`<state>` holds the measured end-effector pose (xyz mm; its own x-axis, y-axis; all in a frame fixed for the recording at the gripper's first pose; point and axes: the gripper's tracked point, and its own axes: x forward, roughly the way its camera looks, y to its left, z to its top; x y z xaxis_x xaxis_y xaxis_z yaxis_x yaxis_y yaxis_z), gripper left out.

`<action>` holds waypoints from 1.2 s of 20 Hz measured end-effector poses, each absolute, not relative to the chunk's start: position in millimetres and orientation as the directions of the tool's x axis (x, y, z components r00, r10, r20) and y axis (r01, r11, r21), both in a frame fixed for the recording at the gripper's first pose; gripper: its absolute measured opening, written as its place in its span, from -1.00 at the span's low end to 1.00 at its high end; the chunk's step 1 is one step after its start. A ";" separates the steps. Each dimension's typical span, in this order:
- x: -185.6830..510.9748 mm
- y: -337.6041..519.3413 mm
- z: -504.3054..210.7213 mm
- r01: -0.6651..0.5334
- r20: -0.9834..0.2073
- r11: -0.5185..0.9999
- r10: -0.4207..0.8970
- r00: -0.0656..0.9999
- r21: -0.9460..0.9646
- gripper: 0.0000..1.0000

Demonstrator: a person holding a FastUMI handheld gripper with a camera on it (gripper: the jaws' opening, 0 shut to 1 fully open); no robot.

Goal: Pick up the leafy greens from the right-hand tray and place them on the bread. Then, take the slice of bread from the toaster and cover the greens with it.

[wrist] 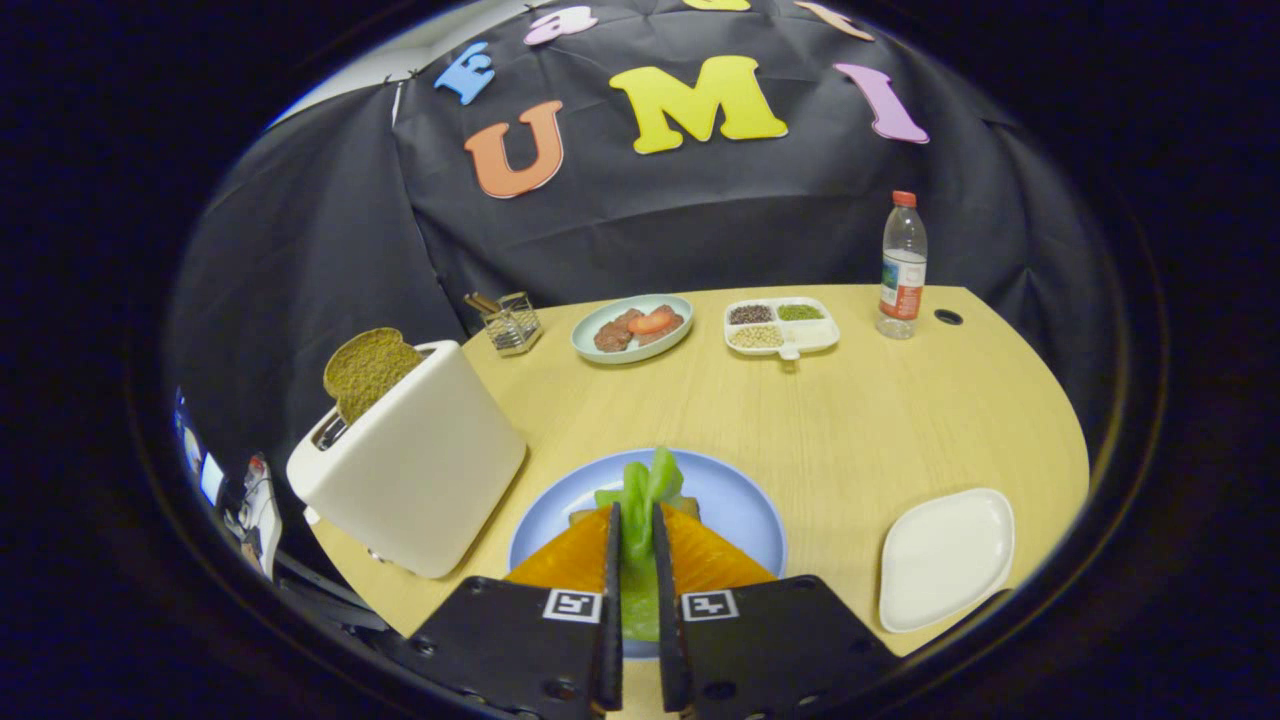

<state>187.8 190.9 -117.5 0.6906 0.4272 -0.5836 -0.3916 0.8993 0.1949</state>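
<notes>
— What is your tool [634,525] doing just now?

— Its two fingers are pinched on the leafy greens [640,500], one on each side of the stem, with the leaf tops sticking out ahead of the tips. I hold them low over the blue plate [735,500] near the front edge of the counter [860,420].

— Why there?

— The greens are meant to go on the bread, and the plate carries it. Either side of my fingers I see an orange, ridged layer [710,560]; I judge the bread lies with it, though I cannot tell the slice itself for certain.

— And the right-hand tray?

— The white tray [945,555] by the front right edge is bare, so the greens are clear of it. I'd say the first half of the task is nearly done: they only need letting go.

— What comes after?

— The toaster [415,465] stands at the front left edge, just beside the plate, with a brown slice of bread [368,368] poking up from its slot. That keeps the top edge free to pinch.

— Any risk?

— The leaf could cling to a finger as I open, so I would release slowly.
</notes>
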 end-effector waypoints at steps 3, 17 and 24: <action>188.3 193.1 -122.7 -0.400 -0.591 0.899 0.424 0.686 0.180 -0.46; 181.9 237.1 -143.6 -0.438 -0.610 0.881 0.450 0.652 0.181 0.63; 190.4 223.8 -126.3 -0.395 -0.547 0.911 0.392 0.739 0.119 0.93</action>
